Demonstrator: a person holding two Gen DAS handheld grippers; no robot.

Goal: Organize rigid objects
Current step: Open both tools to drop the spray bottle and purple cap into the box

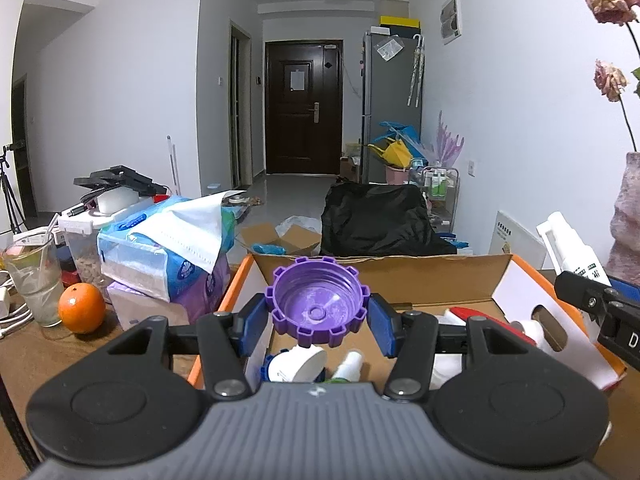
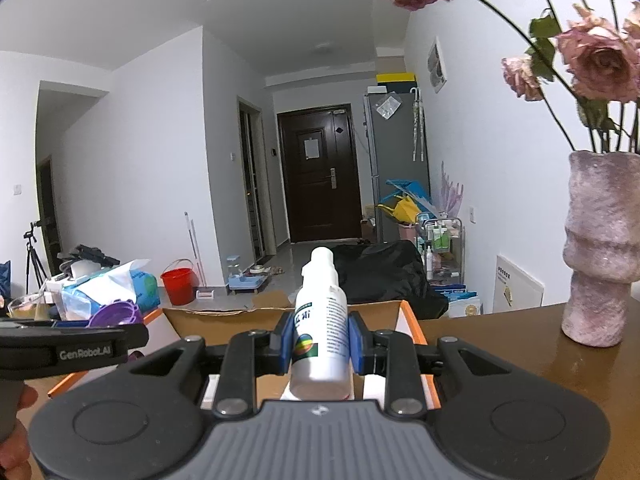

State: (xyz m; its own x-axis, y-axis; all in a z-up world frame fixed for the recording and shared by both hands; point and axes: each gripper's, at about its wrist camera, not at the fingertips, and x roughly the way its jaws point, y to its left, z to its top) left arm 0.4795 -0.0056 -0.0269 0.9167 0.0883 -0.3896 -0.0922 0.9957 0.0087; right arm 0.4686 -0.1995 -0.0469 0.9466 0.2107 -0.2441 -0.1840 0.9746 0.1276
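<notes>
My left gripper is shut on a purple notched lid, hollow side facing the camera, held above an open cardboard box with orange edges. Inside the box lie several white bottles and caps and a red-and-white item. My right gripper is shut on a white spray bottle, upright, above the same box. The bottle also shows at the right of the left wrist view, and the purple lid at the left of the right wrist view.
An orange, a glass with a straw, tissue packs and a plastic container crowd the table left of the box. A pink vase with dried roses stands on the table at right. A black bag lies behind the box.
</notes>
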